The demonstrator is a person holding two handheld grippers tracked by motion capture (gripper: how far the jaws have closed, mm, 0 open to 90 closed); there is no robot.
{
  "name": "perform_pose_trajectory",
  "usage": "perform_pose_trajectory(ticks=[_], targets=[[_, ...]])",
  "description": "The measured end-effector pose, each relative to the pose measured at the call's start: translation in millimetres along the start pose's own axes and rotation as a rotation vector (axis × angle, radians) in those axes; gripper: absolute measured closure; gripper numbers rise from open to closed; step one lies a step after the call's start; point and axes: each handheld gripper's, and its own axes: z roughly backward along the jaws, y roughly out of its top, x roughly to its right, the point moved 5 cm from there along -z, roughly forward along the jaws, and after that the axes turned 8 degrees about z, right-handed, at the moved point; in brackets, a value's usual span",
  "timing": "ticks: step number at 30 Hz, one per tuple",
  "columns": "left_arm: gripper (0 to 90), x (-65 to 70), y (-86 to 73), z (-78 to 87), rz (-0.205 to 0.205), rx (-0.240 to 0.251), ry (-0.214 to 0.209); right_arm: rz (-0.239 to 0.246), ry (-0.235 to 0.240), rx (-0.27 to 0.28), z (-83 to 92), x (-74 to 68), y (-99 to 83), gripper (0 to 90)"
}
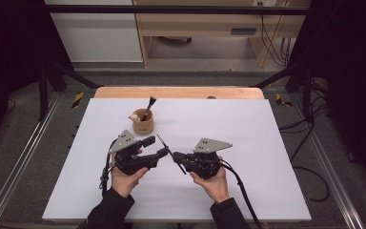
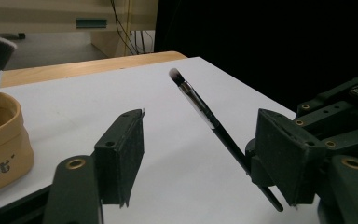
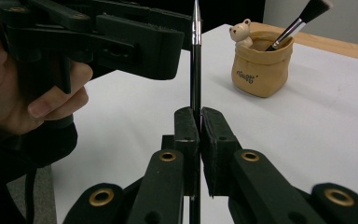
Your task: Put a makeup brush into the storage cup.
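R claw (image 3: pixel 199 122) is clamped tight on the thin black brush (image 3: pixel 196 70), which stands up from its jaws w/ the tip tilted toward the L claw (image 1: pixel 153 147), above the white counter (image 1: pixel 248 129). L claw's jaws stand apart, brush shaft between them but nearer one pad, not gripped. Tan pot (image 1: pixel 143 122) w/ a bigger brush (image 1: pixel 148 108) sits just behind the L claw.

A wooden counter (image 1: pixel 124 92) carries a large white sheet (image 1: pixel 248 186) that covers nearly all of it — a strip of bare wood shows along the far edge. A small tan pot (image 1: pixel 143 124) stands directly on the sheet, toward the far side.
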Motion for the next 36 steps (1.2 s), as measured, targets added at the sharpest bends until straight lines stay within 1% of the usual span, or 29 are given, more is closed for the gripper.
perform_pose_trajectory(ticks=[5,9,12,13,14,18,19,20,22,27,32,36], targets=[[38.1,0.5,0.2,0.8,0.013,0.004,-0.01,0.003,0.007,-0.002,-3.2,-2.2,-0.5,85.9],[42.8,2.0,0.1,0.7,0.023,0.003,-0.026,0.007,0.012,0.006,-5.3,-4.5,0.9,85.9],[44.9,3.1,0.0,0.7,0.031,0.003,-0.034,0.006,0.015,0.007,-5.8,-5.2,1.5,85.9],[47.1,3.2,0.0,0.8,0.036,0.003,-0.037,0.008,0.014,0.007,-6.5,-5.3,1.7,85.9],[47.1,3.4,0.0,1.0,0.04,0.002,-0.039,0.008,0.014,0.007,-6.5,-5.3,1.7,85.9],[52.4,3.6,-0.3,1.0,0.056,-0.005,-0.045,0.011,0.013,0.01,-7.5,-6.4,2.2,85.9],[55.4,3.6,-0.7,0.7,0.058,-0.009,-0.048,0.011,0.012,0.011,-8.4,-6.7,2.4,85.9],[55.4,3.6,-1.0,0.4,0.058,-0.011,-0.048,0.011,0.012,0.011,-8.4,-6.7,2.4,85.9],[59.2,3.7,-1.4,0.3,0.058,-0.013,-0.045,0.013,0.009,0.013,-9.5,-7.2,2.7,85.9],[63.1,4.1,-1.7,0.5,0.066,-0.017,-0.045,0.013,0.008,0.019,-9.9,-7.6,3.3,85.9],[68.0,4.6,-1.9,0.9,0.071,-0.014,-0.045,0.014,0.005,0.021,-10.6,-8.1,3.6,85.9],[71.7,4.9,-1.4,1.7,0.083,-0.013,-0.047,0.02,0.006,0.024,-10.9,-9.0,4.6,85.9]])
